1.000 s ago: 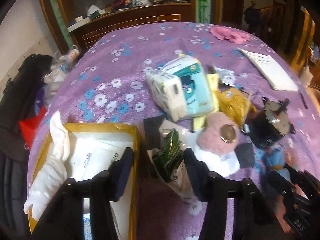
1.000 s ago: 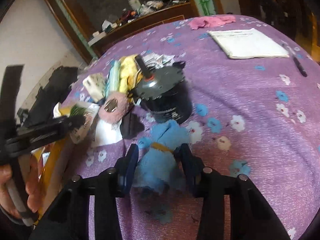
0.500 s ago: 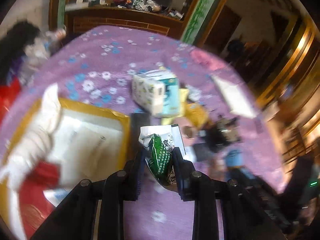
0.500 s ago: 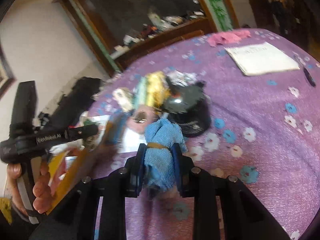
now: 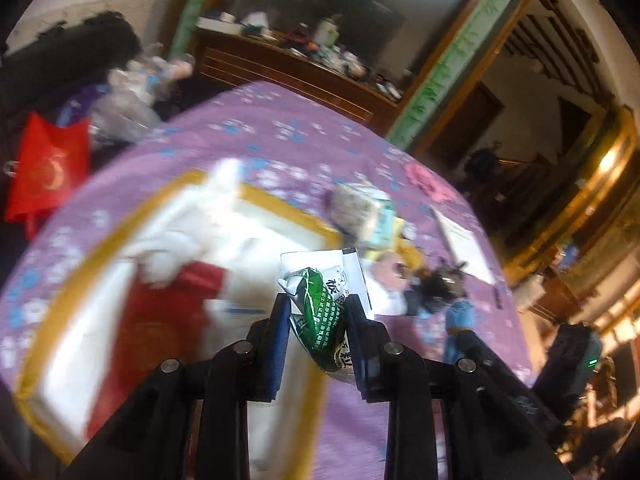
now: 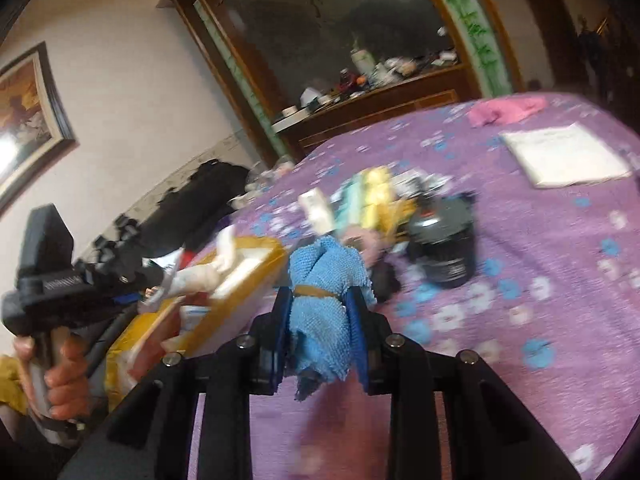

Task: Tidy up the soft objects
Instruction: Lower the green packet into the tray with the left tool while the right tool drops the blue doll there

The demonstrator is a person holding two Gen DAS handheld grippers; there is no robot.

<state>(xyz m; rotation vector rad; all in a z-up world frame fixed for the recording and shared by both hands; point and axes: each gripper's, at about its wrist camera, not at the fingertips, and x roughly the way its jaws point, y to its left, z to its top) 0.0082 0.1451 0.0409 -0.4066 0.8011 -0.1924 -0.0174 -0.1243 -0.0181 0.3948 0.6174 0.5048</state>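
My left gripper [image 5: 317, 308] is shut on a green and white soft packet [image 5: 320, 312] and holds it in the air above the right edge of the yellow-rimmed box [image 5: 96, 264]. The box holds a white plush toy [image 5: 192, 220] and a red item [image 5: 160, 320]. My right gripper [image 6: 320, 312] is shut on a blue towel roll [image 6: 324, 280] tied with a tan band, lifted off the table right of the box [image 6: 240, 284]. The left gripper also shows in the right wrist view [image 6: 152, 276], over the box.
On the purple flowered tablecloth [image 6: 540, 280] lie tissue packs [image 5: 372, 208], a yellow item [image 6: 376, 196], a pink round item [image 5: 388, 272], a black round device [image 6: 444, 240], a white booklet [image 6: 560, 156] and a pink cloth [image 6: 504, 110]. A red bag [image 5: 48, 168] hangs left of the table.
Both grippers closed on their items and lifted them. The left one carried the packet left towards the box; the right one raised the blue towel and swung left.
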